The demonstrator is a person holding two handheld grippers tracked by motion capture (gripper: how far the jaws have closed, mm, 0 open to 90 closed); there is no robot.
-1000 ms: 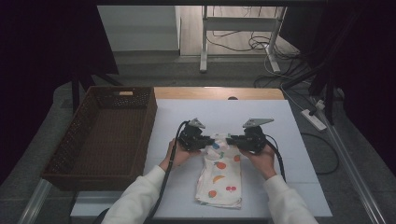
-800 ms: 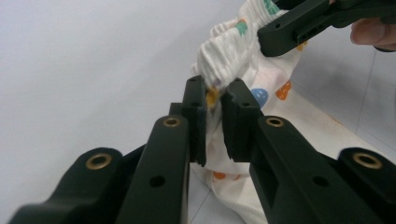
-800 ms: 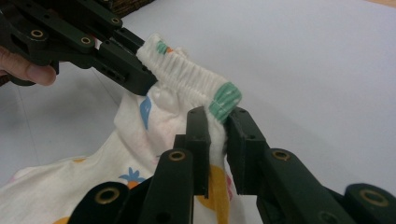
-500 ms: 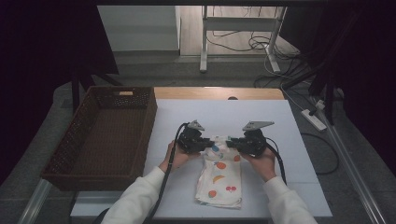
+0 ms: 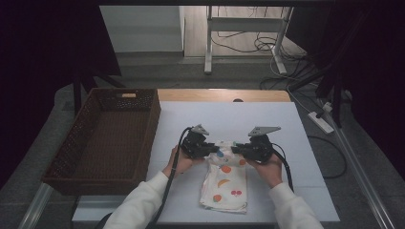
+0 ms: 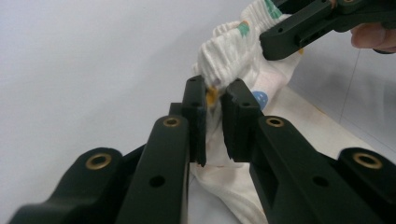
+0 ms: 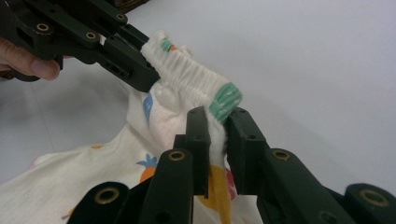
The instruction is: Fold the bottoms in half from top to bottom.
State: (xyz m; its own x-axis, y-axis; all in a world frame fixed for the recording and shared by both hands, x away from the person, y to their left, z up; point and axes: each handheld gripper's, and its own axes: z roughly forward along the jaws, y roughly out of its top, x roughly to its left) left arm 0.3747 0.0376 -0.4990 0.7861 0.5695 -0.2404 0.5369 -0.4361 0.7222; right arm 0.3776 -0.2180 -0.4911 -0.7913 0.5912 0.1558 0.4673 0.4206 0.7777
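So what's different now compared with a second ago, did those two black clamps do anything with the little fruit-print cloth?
Hardly anything. Both hands drew very slightly toward the person, the left gripper and right gripper each staying clamped on the elastic top edge of the fruit-print garment. The garment still lies folded on the white table; the wicker basket hasn't moved.

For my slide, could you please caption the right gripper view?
Right gripper and left gripper pinch the fruit-print shorts by their elastic waistband.
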